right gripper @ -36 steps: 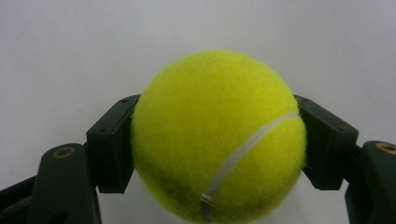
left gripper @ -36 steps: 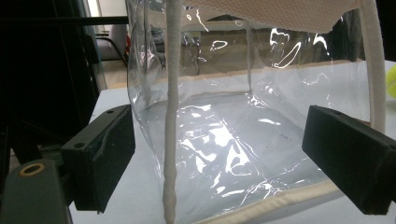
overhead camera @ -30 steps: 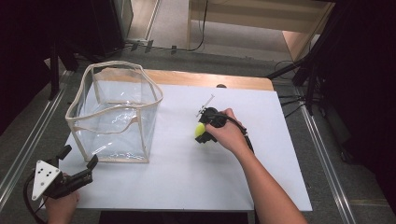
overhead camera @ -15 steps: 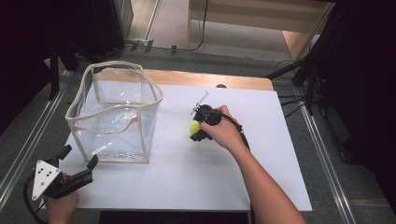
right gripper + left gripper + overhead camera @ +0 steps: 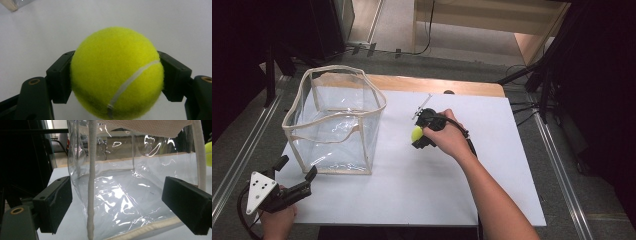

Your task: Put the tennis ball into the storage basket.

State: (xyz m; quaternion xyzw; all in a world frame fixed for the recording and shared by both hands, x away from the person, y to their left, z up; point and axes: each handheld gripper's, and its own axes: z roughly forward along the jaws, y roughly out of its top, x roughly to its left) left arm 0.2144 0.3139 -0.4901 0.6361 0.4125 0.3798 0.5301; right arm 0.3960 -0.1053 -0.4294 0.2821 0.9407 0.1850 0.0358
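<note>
White tabletop, mid-task: a tennis ball [image 5: 416, 134] held in the right gripper [image 5: 419, 135], beside a clear bag.

On the white table [image 5: 422, 190], the person's right hand [image 5: 451, 140] holds the right gripper, whose two black jaws press against opposite sides of the yellow-green ball, its white seam facing the gripper's camera; the ball sits right of the transparent, cream-edged bag [image 5: 334, 120], well apart from it, and whether it rests on the surface cannot be told. At the table's near left corner, the left gripper [image 5: 294, 177] points at the bag's lower front edge with jaws spread wide, gripping nothing.
</note>
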